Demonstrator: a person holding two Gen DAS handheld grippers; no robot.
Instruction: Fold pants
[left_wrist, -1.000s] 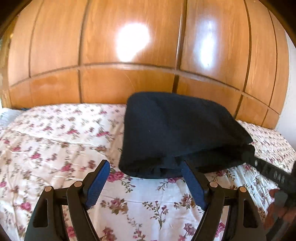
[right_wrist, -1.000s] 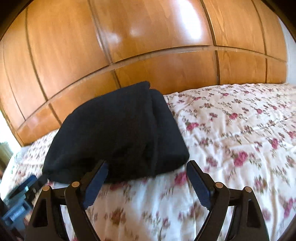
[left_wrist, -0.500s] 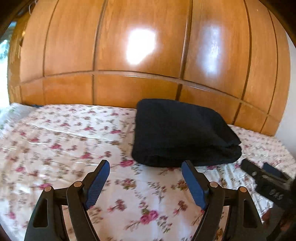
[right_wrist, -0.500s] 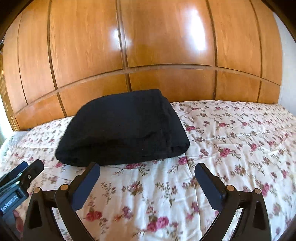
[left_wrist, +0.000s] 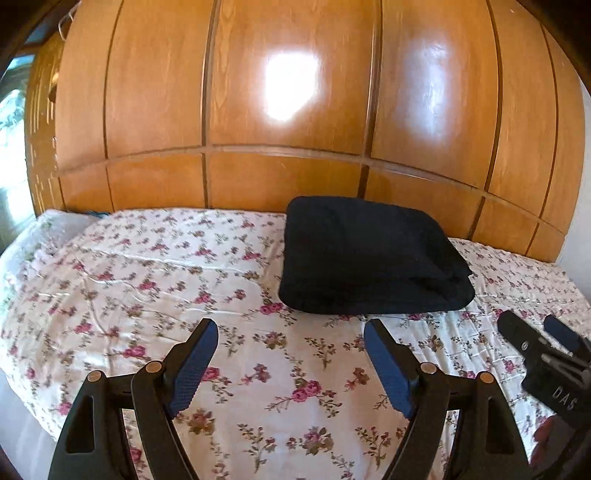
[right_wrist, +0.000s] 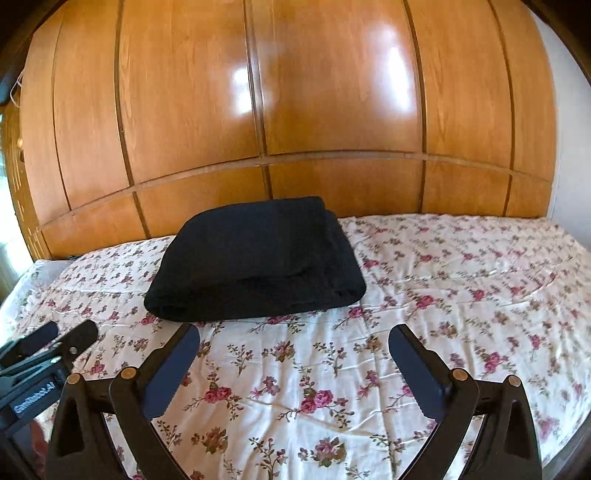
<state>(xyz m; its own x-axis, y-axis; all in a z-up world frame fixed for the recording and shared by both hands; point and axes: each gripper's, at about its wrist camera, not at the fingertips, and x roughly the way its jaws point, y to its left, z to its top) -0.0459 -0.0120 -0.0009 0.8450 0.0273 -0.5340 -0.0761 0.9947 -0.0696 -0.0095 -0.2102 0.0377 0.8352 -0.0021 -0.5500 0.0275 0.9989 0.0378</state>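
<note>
The black pants (right_wrist: 255, 262) lie folded into a thick, neat rectangle on the floral bed (right_wrist: 443, 295), both claws, left (left_wrist: 291, 363) and right (right_wrist: 294, 369), released and empty.

You can read two bits of lettering. On the right gripper (left_wrist: 546, 365), seen at the edge of your left wrist view, white letters read "DAS". On the left gripper (right_wrist: 44, 354), in your right wrist view, a white label is too blurred to read surely.

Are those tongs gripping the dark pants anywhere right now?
No. Both the left tongs and right tongs are open and empty; the folded pants lie apart on the bed.
</note>
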